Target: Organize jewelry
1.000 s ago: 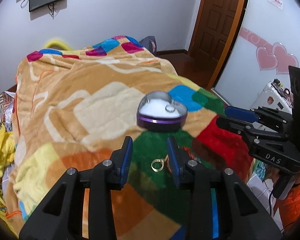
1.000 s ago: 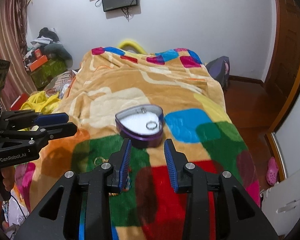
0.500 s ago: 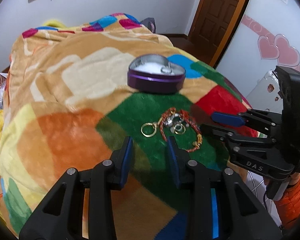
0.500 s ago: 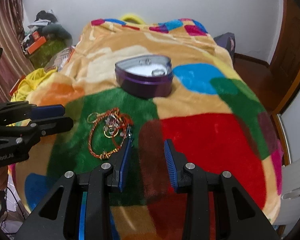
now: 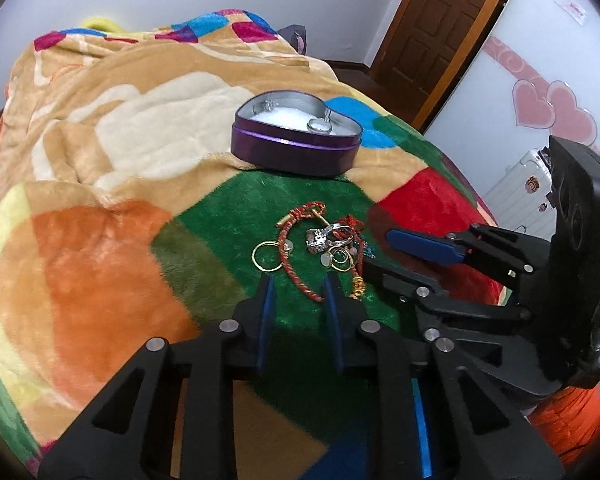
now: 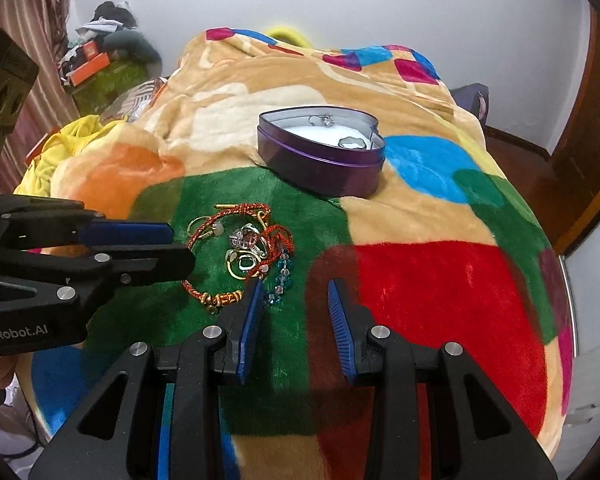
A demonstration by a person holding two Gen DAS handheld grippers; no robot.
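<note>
A purple heart-shaped tin (image 5: 296, 136) with a white lining sits open on the bed; it also shows in the right wrist view (image 6: 320, 152), with a ring inside (image 6: 350, 143). A tangle of jewelry (image 5: 320, 246) lies on the green patch of the blanket: a red and gold cord bracelet (image 6: 236, 216), gold rings and silver rings. My left gripper (image 5: 298, 280) is open and empty just short of the pile. My right gripper (image 6: 294, 288) is open and empty at the pile's right edge, beside blue beads (image 6: 282, 276).
A patchwork fleece blanket (image 5: 100, 160) covers the bed. Its edge drops off at the right, toward a wooden door (image 5: 432, 28) and a white suitcase (image 5: 516, 184). Clothes and boxes (image 6: 100, 64) are heaped left of the bed.
Both grippers have dropped lower and closer to the jewelry pile, which has come fully into view. The tin now sits farther up in both views. Both grippers stay open.
</note>
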